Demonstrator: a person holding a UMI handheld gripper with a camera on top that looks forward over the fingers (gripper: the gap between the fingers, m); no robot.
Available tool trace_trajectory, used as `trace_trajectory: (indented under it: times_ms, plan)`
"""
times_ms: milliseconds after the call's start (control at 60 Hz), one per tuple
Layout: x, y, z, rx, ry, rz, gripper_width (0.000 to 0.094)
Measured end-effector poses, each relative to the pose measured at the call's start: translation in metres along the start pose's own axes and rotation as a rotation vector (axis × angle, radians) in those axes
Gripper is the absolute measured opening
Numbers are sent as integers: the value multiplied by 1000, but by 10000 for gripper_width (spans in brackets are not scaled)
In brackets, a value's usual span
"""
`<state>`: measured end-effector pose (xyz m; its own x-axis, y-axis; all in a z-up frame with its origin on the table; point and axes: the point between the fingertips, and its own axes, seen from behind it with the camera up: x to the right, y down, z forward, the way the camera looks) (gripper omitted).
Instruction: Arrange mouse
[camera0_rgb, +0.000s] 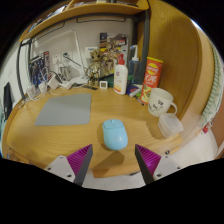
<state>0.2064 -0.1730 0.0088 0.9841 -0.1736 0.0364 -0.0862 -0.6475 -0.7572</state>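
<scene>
- A round wooden desk (40, 135) fills a cluttered corner, with shelves and papers behind.
- A grey mat (65, 109) lies left of centre; a mug (160, 102) and a clear cup (171, 125) stand to the right, with a spray bottle (121, 75) and a red can (152, 73) behind.
- The pale blue mouse (115, 134) sits on bare wood just ahead of the fingers, beside the mat's near corner, long axis running away from the camera; which end is its front cannot be told.
- The gripper (111, 162) is spread wide, holding nothing.

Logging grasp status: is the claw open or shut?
Open: the claw fingers stand apart, with the mouse resting on the table just ahead.
</scene>
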Motion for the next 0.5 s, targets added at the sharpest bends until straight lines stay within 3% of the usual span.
trace_trajectory:
  times_ms: [267,367,383,433,500]
  plan:
    - [-1,-26,64,-9,-97,-26,830]
    - [-3,-34,73,10,-116,-43,706]
    - [-3,-35,74,10,-120,-45,618]
    - [0,-37,76,20,-108,-47,517]
    - [-1,-35,75,23,-94,-57,499]
